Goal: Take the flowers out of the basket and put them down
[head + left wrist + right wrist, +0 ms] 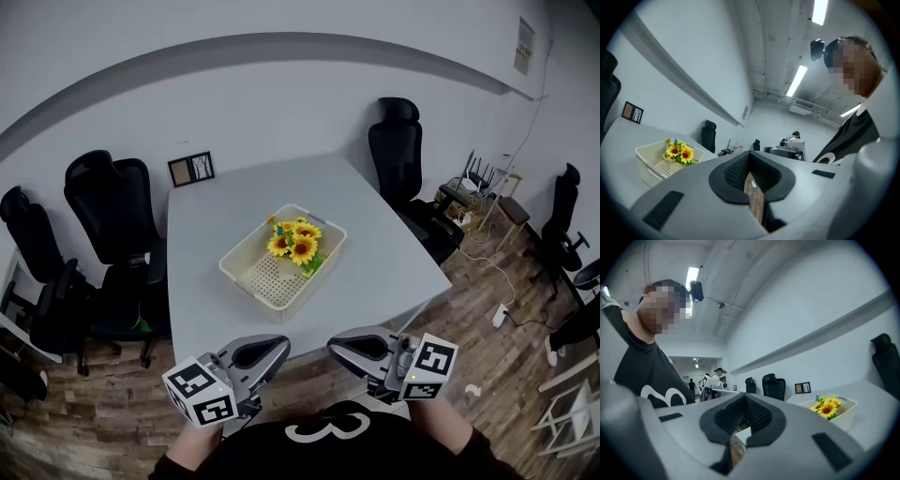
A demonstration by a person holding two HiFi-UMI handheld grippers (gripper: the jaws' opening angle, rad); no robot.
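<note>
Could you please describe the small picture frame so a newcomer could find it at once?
Find the grey table between black chairs. At its far left corner, against the wall, stands the picture frame: dark-edged and upright, unlike the cream basket of sunflowers mid-table.

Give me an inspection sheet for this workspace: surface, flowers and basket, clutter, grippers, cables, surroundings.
Surface: pale table, no spills seen.
Job's things: sunflowers still inside the cream basket, at one end, mid-table.
Clutter: picture frame at the table's far left corner.
Grippers: left gripper and right gripper both shut, empty, short of the near edge.
Cables: white cable and power strip on the wooden floor, right of the table.
Surroundings: black office chairs around the table.
</note>
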